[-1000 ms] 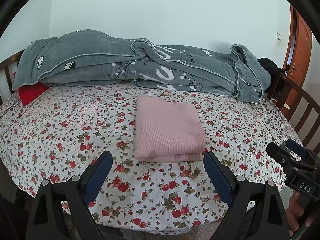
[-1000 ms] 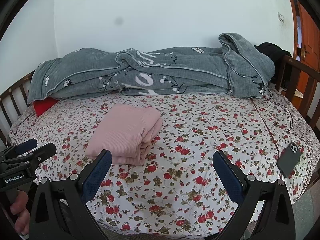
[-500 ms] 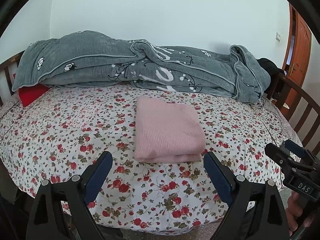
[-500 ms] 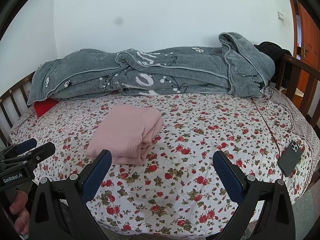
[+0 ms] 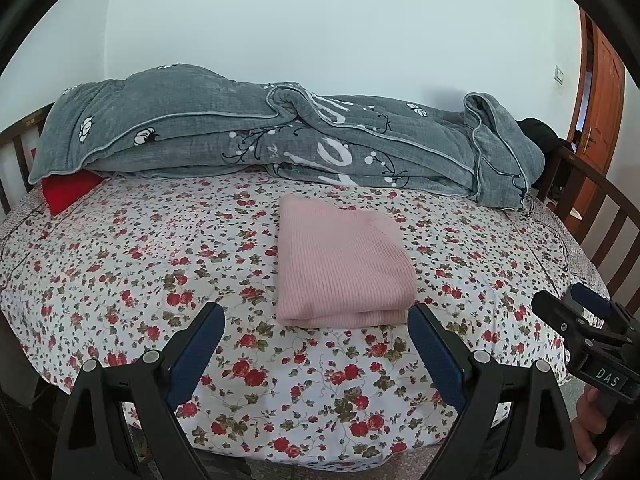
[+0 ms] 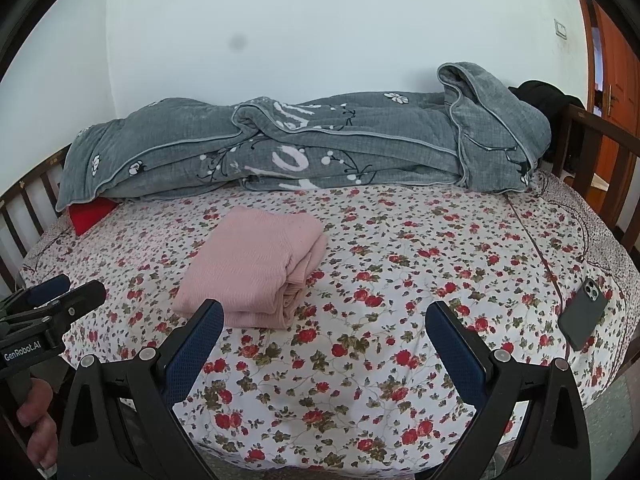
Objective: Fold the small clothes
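While lying folded on the floral bedsheet (image 5: 120,264): pink garment (image 5: 340,268). Hovering wide open, gripping nothing: left gripper (image 5: 316,336) marked "GenRobot.AI", right gripper (image 6: 324,328) marked "DAS".

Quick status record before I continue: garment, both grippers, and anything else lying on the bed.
garment: pink garment, folded into a flat rectangle, lying mid-bed on the floral sheet
left gripper: open, empty, short of the garment's near edge
right gripper: open, empty, garment ahead to its left
contact: neither gripper touches the cloth
phone: dark, face down, near the bed's right edge
grey quilt: bunched along the wall
red item: partly under the quilt
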Demonstrator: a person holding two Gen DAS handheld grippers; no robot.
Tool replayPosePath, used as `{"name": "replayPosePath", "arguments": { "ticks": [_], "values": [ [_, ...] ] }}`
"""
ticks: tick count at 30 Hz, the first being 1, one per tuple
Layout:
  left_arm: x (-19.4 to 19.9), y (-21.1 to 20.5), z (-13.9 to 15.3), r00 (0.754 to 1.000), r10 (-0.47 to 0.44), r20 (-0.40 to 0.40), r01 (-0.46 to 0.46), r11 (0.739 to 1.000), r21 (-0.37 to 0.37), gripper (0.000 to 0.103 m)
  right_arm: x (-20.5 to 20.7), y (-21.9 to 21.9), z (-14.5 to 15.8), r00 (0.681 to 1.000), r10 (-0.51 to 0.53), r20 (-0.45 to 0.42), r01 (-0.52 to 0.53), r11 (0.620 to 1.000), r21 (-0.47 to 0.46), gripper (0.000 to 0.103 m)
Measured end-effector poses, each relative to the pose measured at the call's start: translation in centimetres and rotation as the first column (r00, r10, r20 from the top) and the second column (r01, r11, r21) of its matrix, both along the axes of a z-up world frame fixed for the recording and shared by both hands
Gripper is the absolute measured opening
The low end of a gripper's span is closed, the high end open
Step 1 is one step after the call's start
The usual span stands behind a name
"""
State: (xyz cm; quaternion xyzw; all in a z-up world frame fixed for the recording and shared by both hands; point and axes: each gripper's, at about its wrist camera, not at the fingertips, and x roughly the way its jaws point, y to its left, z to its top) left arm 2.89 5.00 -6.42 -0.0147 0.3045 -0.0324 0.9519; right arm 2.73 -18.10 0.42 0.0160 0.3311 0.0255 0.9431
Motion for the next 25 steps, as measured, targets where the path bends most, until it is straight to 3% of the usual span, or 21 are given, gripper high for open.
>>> {"name": "replayPosePath", "arguments": {
  "ticks": [25],
  "values": [
    [0.1,0.4,1.1,1.000,0.009,0.020,-0.009,1.000,0.013,0.094,0.1,1.2,0.6,1.000,0.012,0.012,-0.012,1.000,-0.001,0.100]
  ]
}}
